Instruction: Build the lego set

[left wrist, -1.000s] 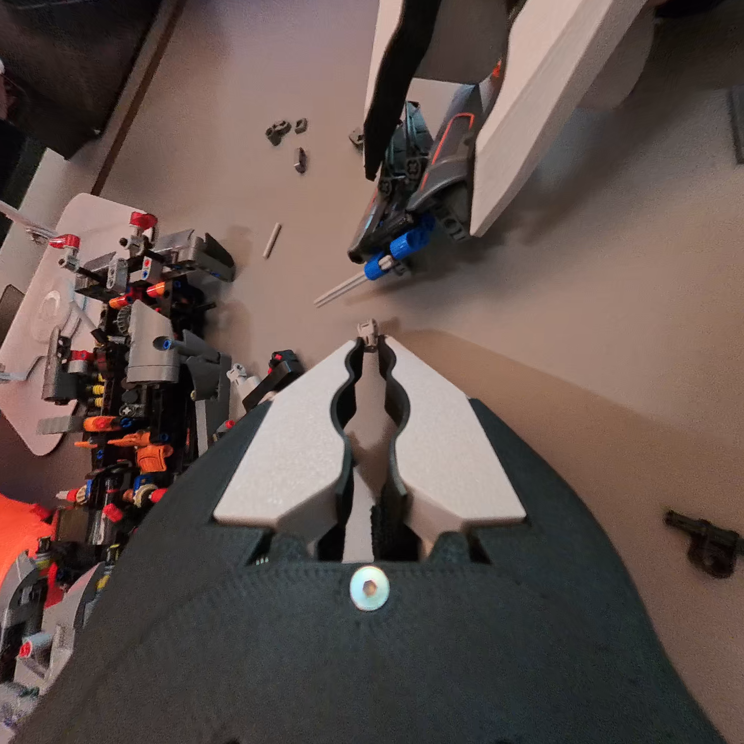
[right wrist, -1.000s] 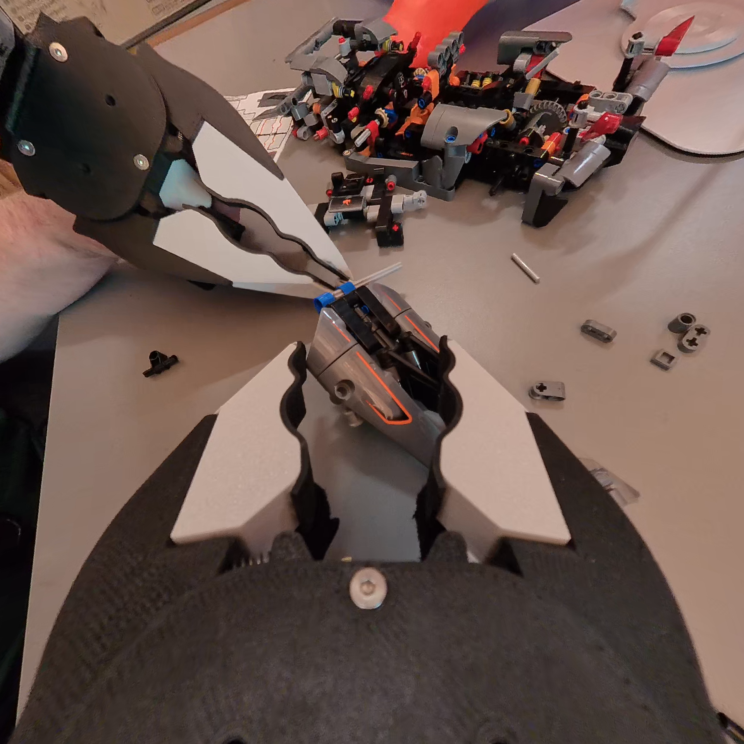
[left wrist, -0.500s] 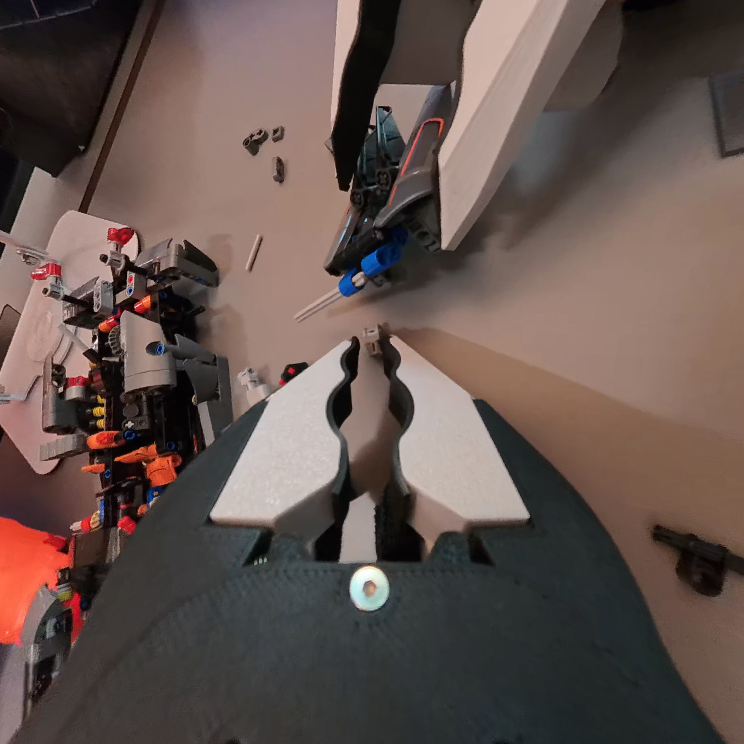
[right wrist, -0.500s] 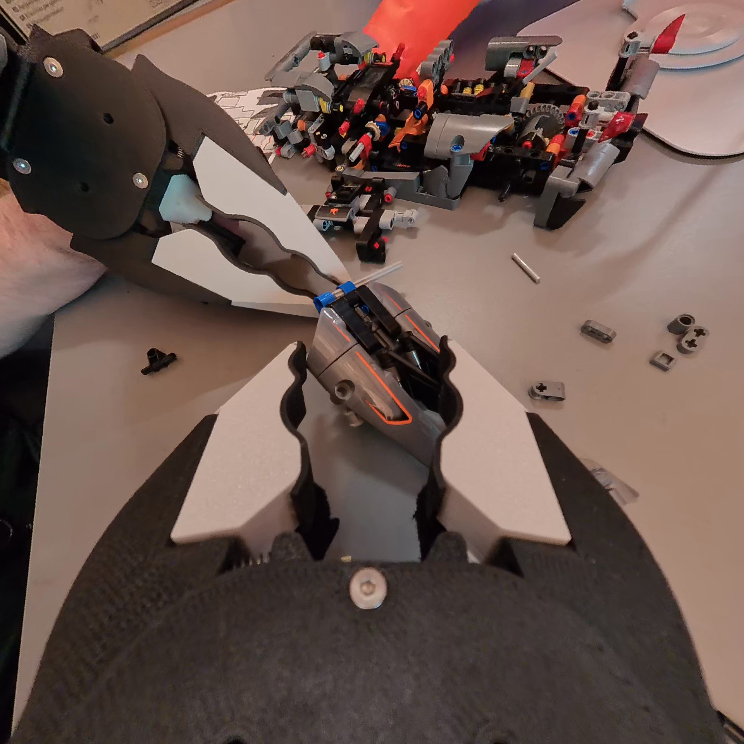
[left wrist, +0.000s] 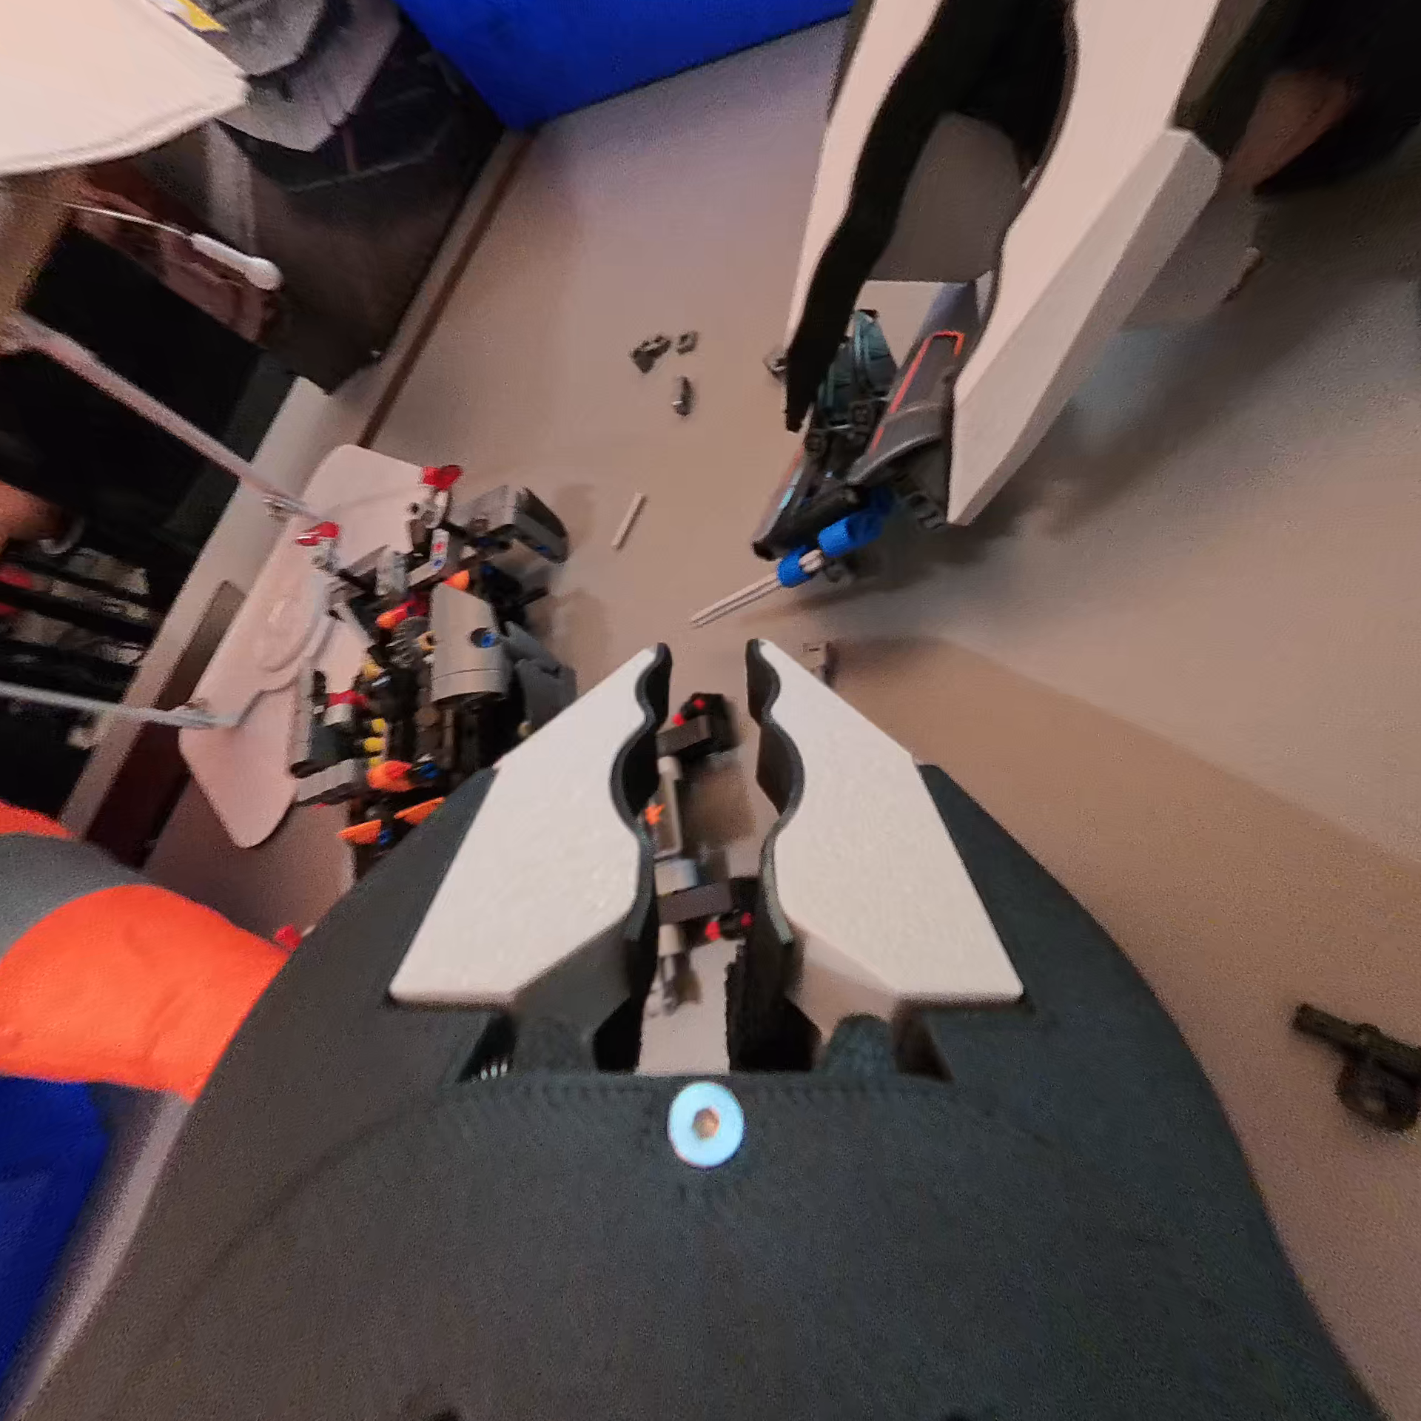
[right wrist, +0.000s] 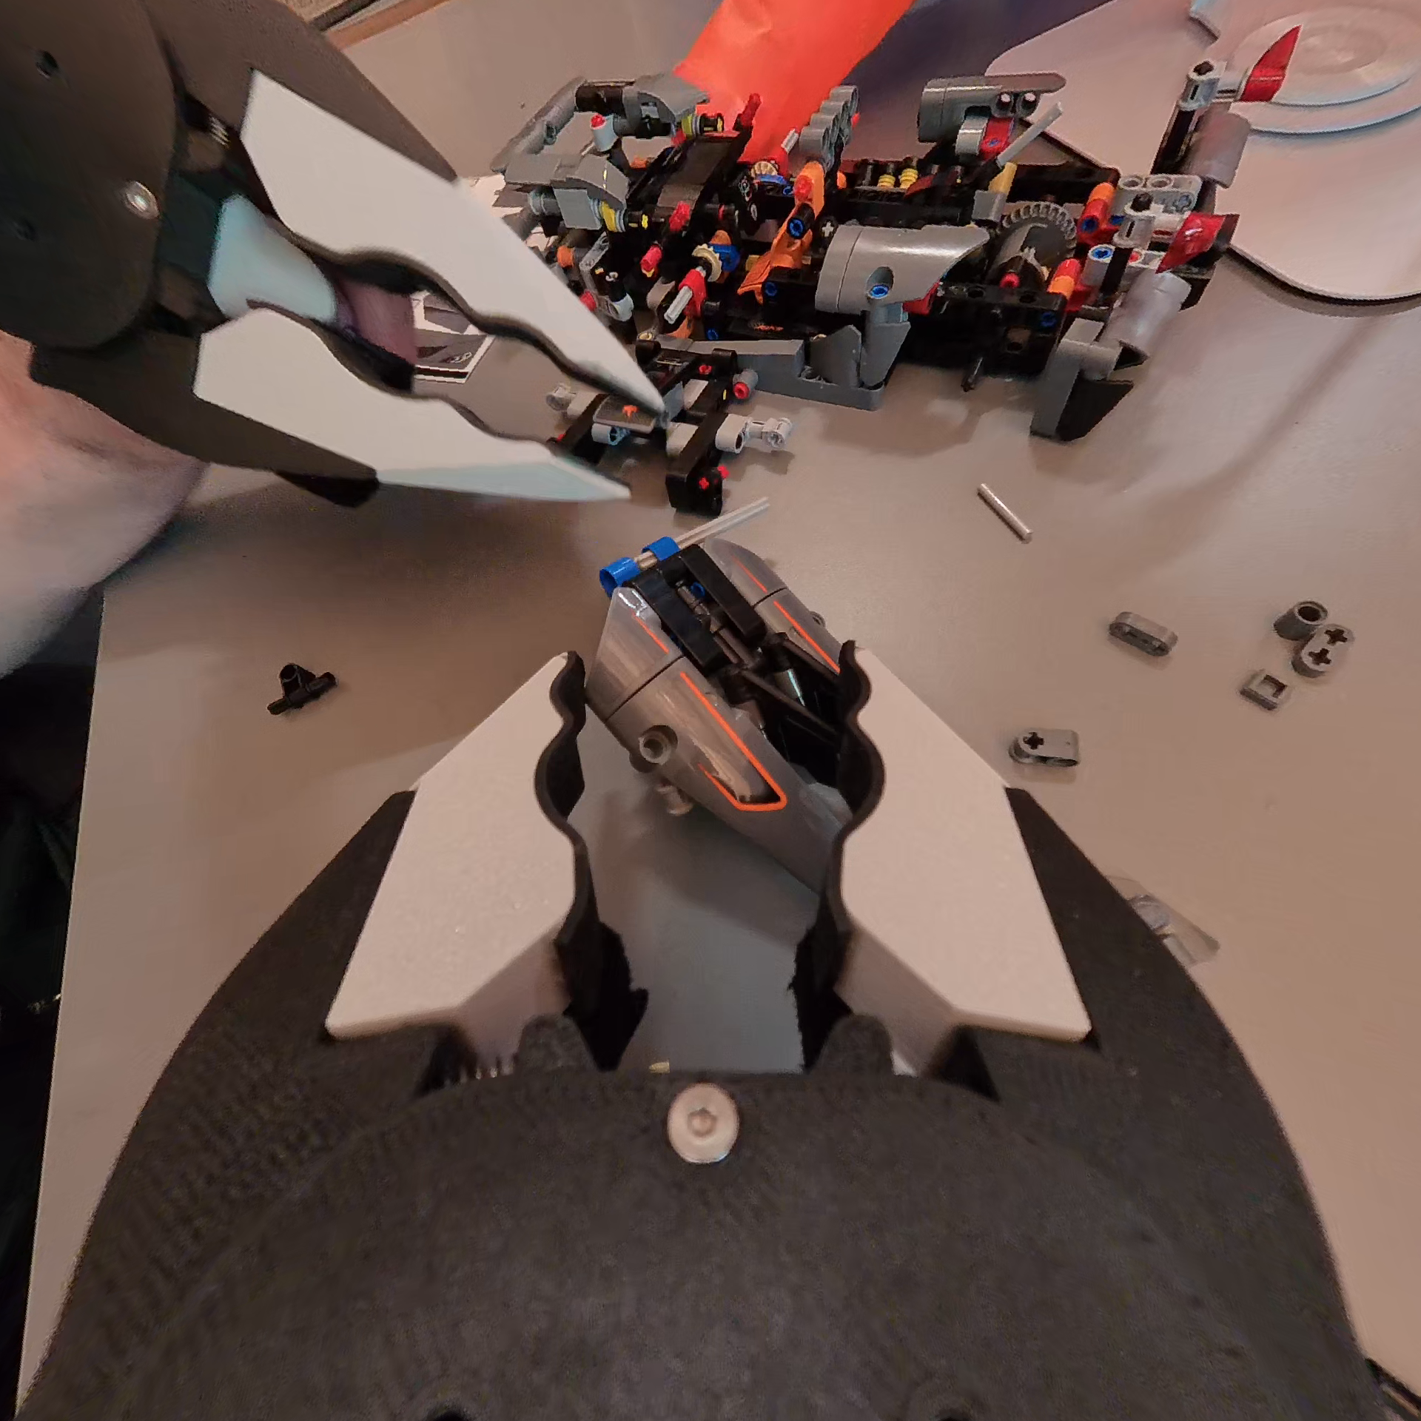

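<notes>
Right gripper [right wrist: 707,692] clamped on grey body panel subassembly [right wrist: 692,692], orange stripes, blue pins and thin axle at tip; propped mid-table, likely steadied for fitting. Left gripper [left wrist: 707,661] jaws apart, nothing held, poised over small black-grey axle module [right wrist: 677,430], probably next pick. Main chassis build [right wrist: 884,254] near far table edge. Loose grey connectors [right wrist: 1307,638] toward right edge.

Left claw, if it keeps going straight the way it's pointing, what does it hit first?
Probably the small black-and-grey subassembly already between its open fingers; the left claw hangs just above it, though depth is unclear.
</notes>
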### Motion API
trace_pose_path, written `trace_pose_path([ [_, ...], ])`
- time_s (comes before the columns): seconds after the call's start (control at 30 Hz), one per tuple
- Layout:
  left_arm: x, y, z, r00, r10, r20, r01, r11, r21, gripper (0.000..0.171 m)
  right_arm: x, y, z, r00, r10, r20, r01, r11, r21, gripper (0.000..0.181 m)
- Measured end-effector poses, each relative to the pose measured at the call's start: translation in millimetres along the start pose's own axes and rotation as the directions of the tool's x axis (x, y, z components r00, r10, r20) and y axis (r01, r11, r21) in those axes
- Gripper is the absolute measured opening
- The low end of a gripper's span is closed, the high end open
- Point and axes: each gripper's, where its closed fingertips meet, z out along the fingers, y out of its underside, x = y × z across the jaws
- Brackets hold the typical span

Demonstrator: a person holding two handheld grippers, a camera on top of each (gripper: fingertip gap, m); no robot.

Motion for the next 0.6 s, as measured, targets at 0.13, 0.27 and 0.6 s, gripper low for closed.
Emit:
trace_pose_path([
  [0.13,-22.2,7.4,-25.9,0.994,-0.016,0.107,0.017,1.0,-0.005,0.024,-0.2,0.2,0.1,1.0,-0.003,-0.003,0.003,1.0,-0.002,0.065],
  [0.27,-54.6,38.0,-62.0,0.973,-0.07,0.219,0.081,0.996,-0.039,0.032,-0.5,0.4,0.5,1.0,-0.007,-0.006,0.007,1.0,-0.006,0.065],
  [0.6,-81.7,101.2,-63.9,0.959,-0.078,0.272,0.132,0.974,-0.184,0.05,-0.9,0.8,1.3,1.0,-0.007,-0.001,0.007,1.0,-0.007,0.066],
])
